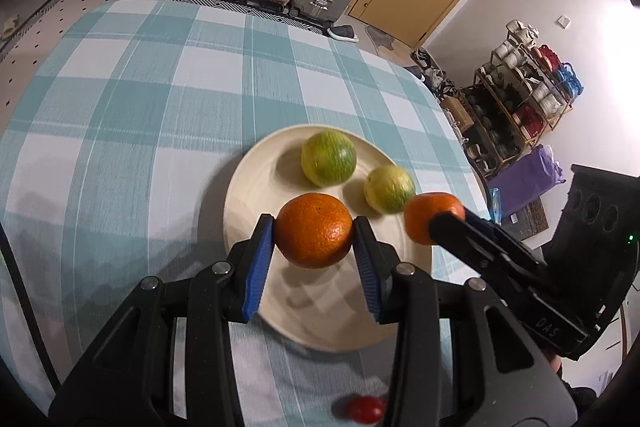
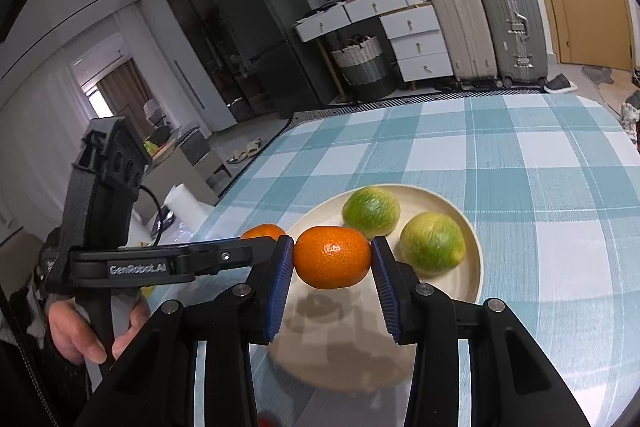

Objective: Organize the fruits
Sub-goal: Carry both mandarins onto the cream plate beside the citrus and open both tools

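**Two oranges carried over the plate**

Left tongs [image 1: 313,231] closed around a large orange [image 1: 314,229], held over the near part of the cream plate [image 1: 248,187], lower centre of frame. Right tongs [image 2: 332,259] clamp a smaller orange [image 2: 333,256] just over the plate's left rim. Two green citrus [image 1: 329,163] [image 1: 389,188] already sit on the plate. Step in hand: placing. Next move, likely: lower each, then open (watch for rolling). Fruits near-round; the smaller orange's long axis runs sideways between the pads, stem end not discernible.
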`<state>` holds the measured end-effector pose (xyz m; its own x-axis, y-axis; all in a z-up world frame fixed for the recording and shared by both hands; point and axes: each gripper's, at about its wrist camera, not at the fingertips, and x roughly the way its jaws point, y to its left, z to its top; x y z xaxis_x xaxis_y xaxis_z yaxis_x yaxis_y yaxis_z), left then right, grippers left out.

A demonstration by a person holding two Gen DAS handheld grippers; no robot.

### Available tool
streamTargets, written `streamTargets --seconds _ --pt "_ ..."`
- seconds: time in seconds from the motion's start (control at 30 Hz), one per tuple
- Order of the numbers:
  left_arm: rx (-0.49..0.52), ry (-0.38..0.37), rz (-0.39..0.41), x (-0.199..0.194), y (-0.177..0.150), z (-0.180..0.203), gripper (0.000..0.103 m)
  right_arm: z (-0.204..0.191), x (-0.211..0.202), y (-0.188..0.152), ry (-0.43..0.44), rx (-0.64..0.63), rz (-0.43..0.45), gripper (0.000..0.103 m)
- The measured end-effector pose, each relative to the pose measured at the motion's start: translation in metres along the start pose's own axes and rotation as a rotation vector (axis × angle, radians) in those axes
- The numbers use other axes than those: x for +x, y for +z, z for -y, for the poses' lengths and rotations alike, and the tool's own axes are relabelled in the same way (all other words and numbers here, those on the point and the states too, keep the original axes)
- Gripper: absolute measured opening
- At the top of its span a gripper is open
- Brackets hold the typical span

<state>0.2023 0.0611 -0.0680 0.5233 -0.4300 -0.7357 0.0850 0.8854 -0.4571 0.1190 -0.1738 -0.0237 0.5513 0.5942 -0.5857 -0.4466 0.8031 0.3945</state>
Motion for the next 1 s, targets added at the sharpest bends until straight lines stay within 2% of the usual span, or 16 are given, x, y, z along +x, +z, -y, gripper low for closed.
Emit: streamTargets --seconds 0.33,0.83,1.0 --pt "-0.018 -0.018 -0.019 0.025 0.023 -0.011 0.037 0.009 0.034 0.003 -0.029 0.011 -0.039 0.04" --pt "-0.038 -0.014 -0.064 0.054 0.026 -0.02 0.037 0.009 0.055 0.002 -0.061 0.001 -0.061 0.04" --pt "-0.049 -0.034 -0.059 0.057 0.027 -0.02 0.037 0.009 0.058 0.004 -0.072 -0.005 -0.062 0.041"
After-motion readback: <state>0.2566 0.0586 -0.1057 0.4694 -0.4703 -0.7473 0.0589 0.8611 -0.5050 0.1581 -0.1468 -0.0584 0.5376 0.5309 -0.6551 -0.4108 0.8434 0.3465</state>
